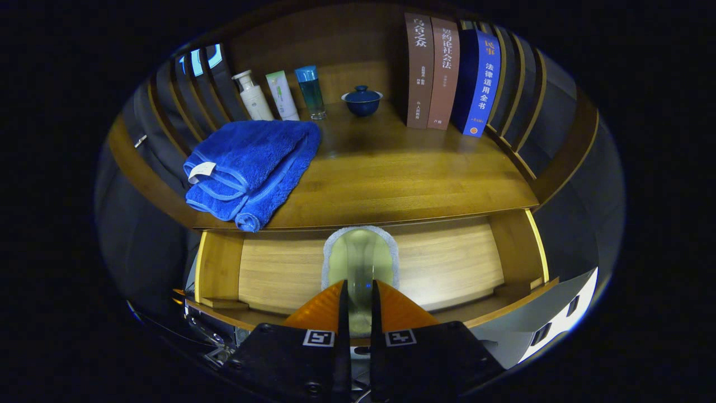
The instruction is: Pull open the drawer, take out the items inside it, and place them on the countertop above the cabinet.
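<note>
Between claw (358, 291) fingers: drawer's cloth (361, 254).

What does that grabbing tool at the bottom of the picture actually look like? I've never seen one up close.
The gripper has two orange fingers with a finely ribbed surface, tapering to points. They mount on chunky black blocks held by dark screws, and each block carries a small square black-and-white marker near its inner edge. The inner faces of the fingers look like thin black strips.
</note>
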The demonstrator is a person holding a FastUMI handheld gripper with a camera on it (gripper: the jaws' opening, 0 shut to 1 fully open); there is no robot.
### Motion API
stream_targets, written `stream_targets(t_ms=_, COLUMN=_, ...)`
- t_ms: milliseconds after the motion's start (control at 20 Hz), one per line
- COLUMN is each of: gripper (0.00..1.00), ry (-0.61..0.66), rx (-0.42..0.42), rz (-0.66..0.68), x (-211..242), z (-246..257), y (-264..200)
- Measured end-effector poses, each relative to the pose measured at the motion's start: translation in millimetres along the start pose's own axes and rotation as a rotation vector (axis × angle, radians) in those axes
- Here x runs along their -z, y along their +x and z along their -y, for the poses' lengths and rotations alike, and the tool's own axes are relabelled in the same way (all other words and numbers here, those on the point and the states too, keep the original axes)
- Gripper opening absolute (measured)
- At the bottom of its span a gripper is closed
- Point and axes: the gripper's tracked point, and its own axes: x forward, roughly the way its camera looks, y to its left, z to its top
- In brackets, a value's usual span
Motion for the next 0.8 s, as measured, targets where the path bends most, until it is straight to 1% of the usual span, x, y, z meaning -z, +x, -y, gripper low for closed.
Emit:
stream_targets(t_ms=100, gripper=0.18, ry=0.016, rx=-0.007, rz=0.011, x=-1, z=0, y=-8)
stream_targets(t_ms=250, gripper=0.18, ry=0.049, rx=-0.039, rz=0.027, x=-14, z=-1, y=-19)
stream_targets(t_ms=350, gripper=0.18, ry=0.068, rx=-0.043, rz=0.026, x=-27, z=3, y=-19)
stream_targets(t_ms=550, gripper=0.18, ry=0.054, rx=-0.040, rz=0.041, x=-60, z=13, y=-5)
stream_targets(t_ms=800, gripper=0.18, ry=0.028, rx=-0.047, rz=0.059, x=-103, z=6, y=24)
